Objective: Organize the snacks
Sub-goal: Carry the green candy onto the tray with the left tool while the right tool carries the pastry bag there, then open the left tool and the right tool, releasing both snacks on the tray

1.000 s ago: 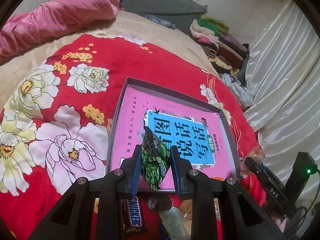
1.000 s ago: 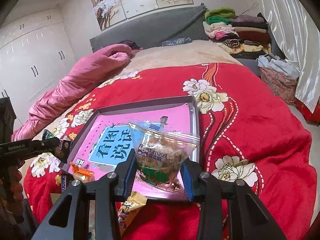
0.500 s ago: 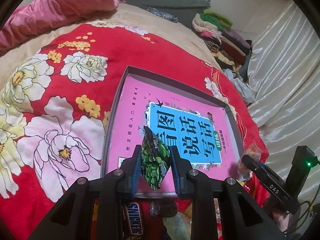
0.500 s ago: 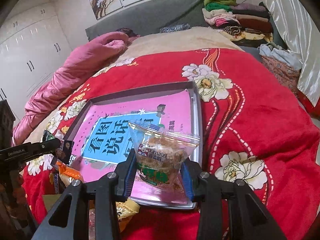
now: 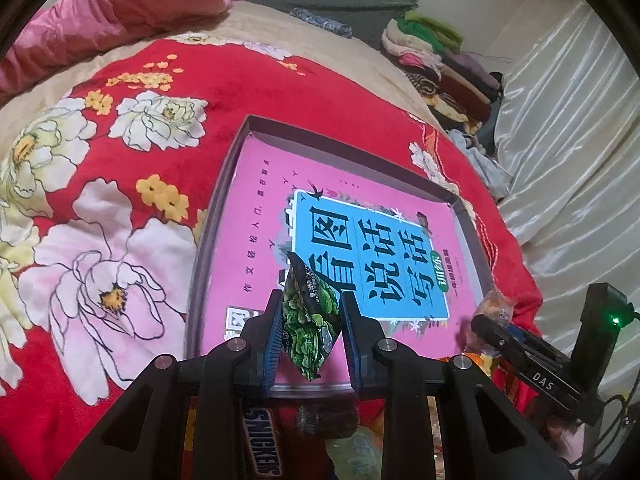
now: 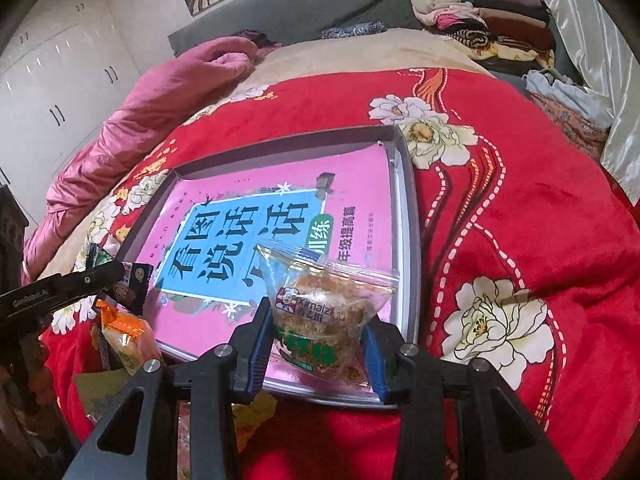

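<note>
Over the near edge of the shallow grey tray with a pink printed floor (image 5: 224, 216), the left gripper (image 5: 311, 338) pinches a green foil snack packet (image 5: 310, 320), long axis upright, corner pointing down. Beside it, the right gripper (image 6: 320, 346) clamps a clear crumbly-snack bag (image 6: 326, 300), its sealed top edge up.

The shallow tray (image 5: 256, 128) lay on the bed blanket (image 5: 120, 208) at the centre of both views, with a printed book (image 5: 360, 248) lying flat inside it. In the left wrist view the left gripper (image 5: 310, 336) held a small snack packet (image 5: 310, 320) over the tray's near edge, with a Snickers bar (image 5: 262, 444) below it at the lower frame edge. In the right wrist view the right gripper (image 6: 318, 350) held a clear snack bag (image 6: 328, 304) over the tray's near right corner, and loose snack packets (image 6: 128, 340) lay at lower left, beside the tray.
</note>
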The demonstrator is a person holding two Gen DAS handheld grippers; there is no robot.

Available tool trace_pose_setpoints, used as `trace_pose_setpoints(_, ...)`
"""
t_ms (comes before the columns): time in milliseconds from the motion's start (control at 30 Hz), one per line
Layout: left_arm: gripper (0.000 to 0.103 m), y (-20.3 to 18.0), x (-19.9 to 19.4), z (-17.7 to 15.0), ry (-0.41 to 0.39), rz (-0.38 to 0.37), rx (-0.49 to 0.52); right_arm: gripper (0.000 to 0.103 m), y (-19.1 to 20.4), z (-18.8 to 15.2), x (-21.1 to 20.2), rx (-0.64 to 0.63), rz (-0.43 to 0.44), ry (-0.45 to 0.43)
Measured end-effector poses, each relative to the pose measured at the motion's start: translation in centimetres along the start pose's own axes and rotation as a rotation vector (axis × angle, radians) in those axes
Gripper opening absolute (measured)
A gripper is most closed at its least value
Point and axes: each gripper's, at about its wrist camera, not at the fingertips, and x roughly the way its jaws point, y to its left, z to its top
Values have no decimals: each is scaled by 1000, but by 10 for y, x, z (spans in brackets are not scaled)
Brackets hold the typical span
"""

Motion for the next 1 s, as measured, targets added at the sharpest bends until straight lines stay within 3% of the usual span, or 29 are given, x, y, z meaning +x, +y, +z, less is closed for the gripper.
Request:
trace_pose_setpoints(800, 28, 0, 10, -6, 27, -13, 8, 42, 1, -2, 2, -6, -20, 17)
trace_pose_setpoints(1000, 29, 1, 10, -7, 35, -6, 4, 47, -2, -1, -1, 6, -8, 3)
